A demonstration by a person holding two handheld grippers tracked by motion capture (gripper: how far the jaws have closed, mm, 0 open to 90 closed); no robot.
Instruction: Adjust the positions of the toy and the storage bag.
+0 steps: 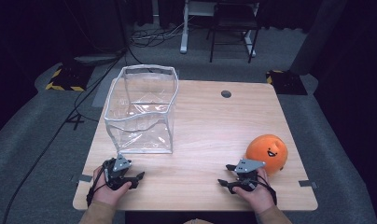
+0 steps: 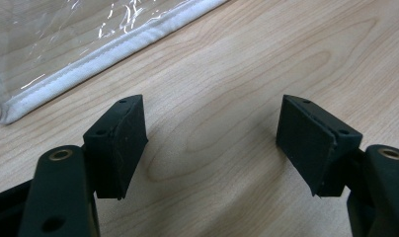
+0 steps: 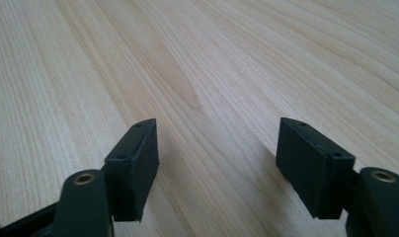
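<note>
A clear plastic bag [image 1: 140, 112] with white trim stands open on the left half of the wooden table [image 1: 210, 126]. An orange plush ball [image 1: 267, 153] with a smiling face lies near the right edge. My left gripper [image 1: 137, 180] rests near the front edge, just in front of the bag, open and holding nothing. In the left gripper view the gripper [image 2: 212, 140] stands wide over bare wood, with the bag's trimmed bottom edge [image 2: 89, 61] at the upper left. My right gripper [image 1: 225, 175] sits just left of the ball, open; between its jaws [image 3: 217, 160] there is bare tabletop.
A round cable hole [image 1: 226, 94] sits near the table's far edge. Beyond the table are a dark chair [image 1: 233, 23], a white desk leg [image 1: 184, 28] and floor cables [image 1: 84, 93]. Grey tape tabs [image 1: 308, 184] mark the front corners.
</note>
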